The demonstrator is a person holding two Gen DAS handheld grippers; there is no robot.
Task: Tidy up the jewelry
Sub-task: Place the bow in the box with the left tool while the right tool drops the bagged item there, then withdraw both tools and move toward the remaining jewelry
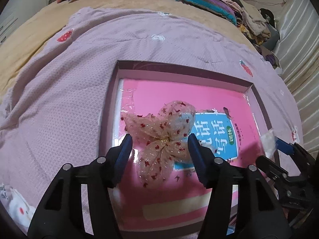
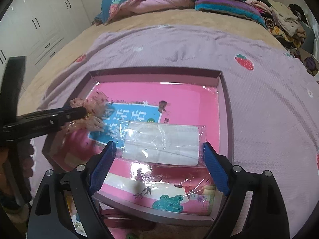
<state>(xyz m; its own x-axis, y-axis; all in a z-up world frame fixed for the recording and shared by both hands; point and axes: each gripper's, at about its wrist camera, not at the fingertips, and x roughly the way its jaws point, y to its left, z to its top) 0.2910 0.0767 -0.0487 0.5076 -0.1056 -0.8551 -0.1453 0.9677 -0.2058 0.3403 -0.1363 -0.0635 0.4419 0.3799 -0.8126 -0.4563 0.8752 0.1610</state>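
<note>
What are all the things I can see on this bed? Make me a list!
box: one, dark mauve, open, on the blanket
book: one, pink with a blue label, flat inside the box
bow: one, sheer peach with red specks, on the book, between the left jaws
packet: one, clear with a white card, between the right jaws
blanket: one, lilac with strawberries, over the bed
wardrobe: one, white, far left
left gripper: black, blue pads, open
right gripper: black, blue pads
</note>
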